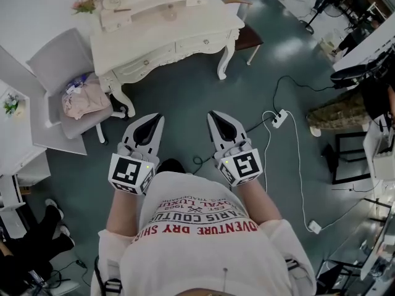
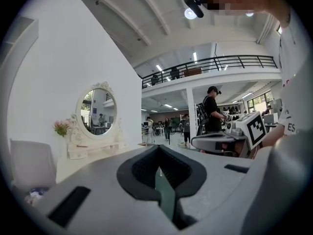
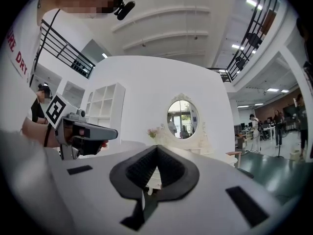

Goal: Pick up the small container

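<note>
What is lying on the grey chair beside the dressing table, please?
On the grey chair lie a pink bundle and a blue-patterned item; anything beneath them is covered.

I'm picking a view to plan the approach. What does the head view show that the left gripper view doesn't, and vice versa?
Only the head view: the power strip, floor cables and drawers. Only the left gripper view: the oval mirror face-on, the balcony railing, people in the hall. Both: the white dressing table, its flowers, the grey chair, the left claw and the right claw.
</note>
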`<state>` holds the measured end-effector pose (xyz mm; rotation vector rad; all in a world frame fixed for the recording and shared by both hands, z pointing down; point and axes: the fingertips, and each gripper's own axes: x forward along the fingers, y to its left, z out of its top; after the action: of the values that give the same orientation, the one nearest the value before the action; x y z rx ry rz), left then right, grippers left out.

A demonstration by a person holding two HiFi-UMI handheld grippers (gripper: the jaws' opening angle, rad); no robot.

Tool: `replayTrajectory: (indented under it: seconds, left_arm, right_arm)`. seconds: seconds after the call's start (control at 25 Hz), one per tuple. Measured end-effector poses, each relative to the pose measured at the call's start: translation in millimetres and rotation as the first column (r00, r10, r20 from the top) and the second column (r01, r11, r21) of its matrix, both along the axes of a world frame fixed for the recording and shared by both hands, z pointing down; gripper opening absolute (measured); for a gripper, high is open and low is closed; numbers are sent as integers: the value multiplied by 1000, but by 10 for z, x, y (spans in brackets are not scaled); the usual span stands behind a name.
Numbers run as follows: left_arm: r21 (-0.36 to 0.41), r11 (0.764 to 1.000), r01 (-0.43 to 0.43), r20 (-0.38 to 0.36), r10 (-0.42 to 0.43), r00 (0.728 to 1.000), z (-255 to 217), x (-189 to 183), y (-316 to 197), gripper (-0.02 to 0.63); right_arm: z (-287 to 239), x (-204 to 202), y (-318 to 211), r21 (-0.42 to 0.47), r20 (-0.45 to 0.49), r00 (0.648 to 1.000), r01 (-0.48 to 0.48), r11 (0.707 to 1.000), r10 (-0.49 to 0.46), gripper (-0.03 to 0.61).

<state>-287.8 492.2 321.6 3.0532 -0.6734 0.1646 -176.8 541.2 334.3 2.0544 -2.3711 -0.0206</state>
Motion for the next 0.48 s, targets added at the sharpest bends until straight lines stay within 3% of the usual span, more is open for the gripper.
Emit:
replayTrajectory:
  seconds: [0.24, 0.48]
  left_arm:
    - [-20, 1000, -1, 20, 2, 1000, 66, 138, -290, 6]
    - [-30, 999, -14, 17, 15, 1000, 196, 339, -914, 6]
  right_arm:
    - [142, 208, -268, -32, 20, 1000, -19, 999, 20, -2]
    - [268, 408, -861, -51, 32, 999, -38, 998, 40, -2]
